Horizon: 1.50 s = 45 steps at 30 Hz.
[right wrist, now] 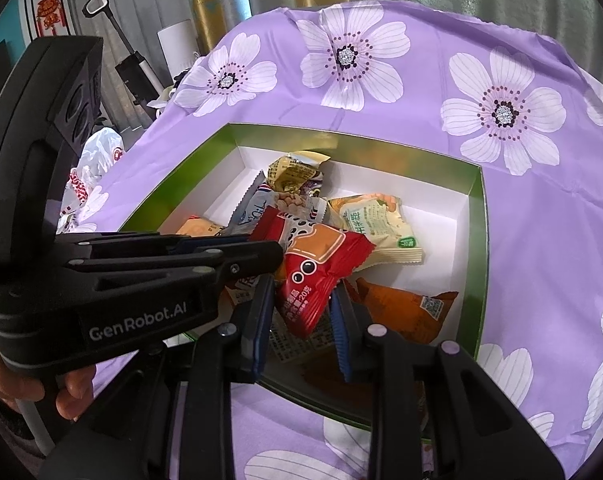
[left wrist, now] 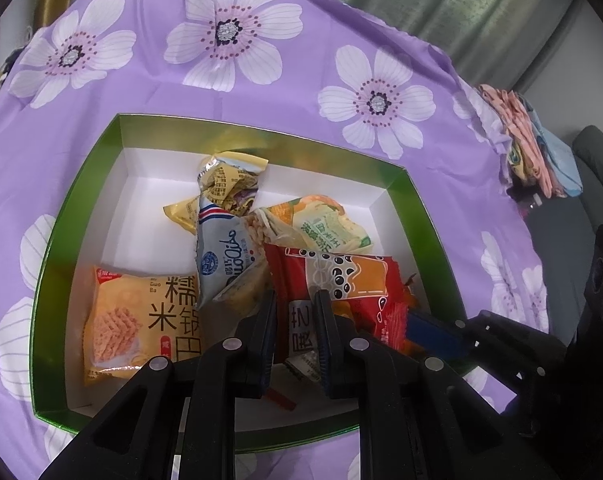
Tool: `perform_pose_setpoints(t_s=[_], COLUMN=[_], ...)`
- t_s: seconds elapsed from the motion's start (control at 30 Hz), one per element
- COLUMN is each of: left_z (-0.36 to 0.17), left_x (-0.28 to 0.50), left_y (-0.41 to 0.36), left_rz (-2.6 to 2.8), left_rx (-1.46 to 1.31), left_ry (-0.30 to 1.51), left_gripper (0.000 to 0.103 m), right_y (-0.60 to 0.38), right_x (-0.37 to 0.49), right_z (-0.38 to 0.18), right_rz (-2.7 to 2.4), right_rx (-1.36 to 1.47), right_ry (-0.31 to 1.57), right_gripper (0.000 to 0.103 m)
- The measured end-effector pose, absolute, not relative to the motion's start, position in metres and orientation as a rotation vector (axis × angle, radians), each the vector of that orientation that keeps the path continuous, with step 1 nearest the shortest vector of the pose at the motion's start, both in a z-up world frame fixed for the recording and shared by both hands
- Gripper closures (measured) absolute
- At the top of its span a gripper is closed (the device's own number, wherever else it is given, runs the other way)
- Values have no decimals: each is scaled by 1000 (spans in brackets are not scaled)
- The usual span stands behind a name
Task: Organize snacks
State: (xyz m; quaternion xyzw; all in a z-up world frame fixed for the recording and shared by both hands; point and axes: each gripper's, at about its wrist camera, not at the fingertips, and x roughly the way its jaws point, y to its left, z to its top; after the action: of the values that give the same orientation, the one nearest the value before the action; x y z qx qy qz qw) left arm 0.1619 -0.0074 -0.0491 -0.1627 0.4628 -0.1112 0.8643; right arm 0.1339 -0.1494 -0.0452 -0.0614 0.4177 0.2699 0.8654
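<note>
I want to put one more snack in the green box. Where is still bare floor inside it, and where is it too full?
Inside the green box, bare white floor shows along the far wall and in the far left corner, behind the yellow rice-cracker packet. A smaller strip lies by the right wall, beyond the cream-green packet. The middle and near side are crowded: packets overlap there, and both grippers hang over the red packet.
</note>
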Motion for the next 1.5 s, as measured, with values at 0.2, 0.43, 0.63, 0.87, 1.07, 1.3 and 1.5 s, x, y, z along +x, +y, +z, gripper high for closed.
perform_pose_setpoints(t_s=[0.2, 0.43, 0.63, 0.87, 1.07, 1.3, 1.5], left_z=[-47, -43, -44, -43, -41, -35, -25], left_x=[161, 159, 160, 160, 159, 155, 148], left_y=[-9, -10, -3, -5, -2, 0, 4], left_rz=[-207, -158, -125, -108, -103, -96, -78], left_rx=[-326, -282, -291, -280, -291, -284, -267], left_ry=[972, 959, 961, 960, 949, 934, 909], left_gripper=[79, 62, 39, 33, 26, 22, 21], right_y=[-148, -148, -152, -151, -155, -155, -154], right_x=[134, 132, 133, 133, 132, 127, 118], right_z=[-45, -41, -40, -40, -35, -28, -18], right_rz=[557, 534, 512, 494, 470, 456, 438], right_rx=[-134, -156, -151, -163, -172, -186, -200], right_ry=[874, 857, 849, 845, 819, 799, 763], right_gripper=[61, 54, 47, 42, 30, 27, 17])
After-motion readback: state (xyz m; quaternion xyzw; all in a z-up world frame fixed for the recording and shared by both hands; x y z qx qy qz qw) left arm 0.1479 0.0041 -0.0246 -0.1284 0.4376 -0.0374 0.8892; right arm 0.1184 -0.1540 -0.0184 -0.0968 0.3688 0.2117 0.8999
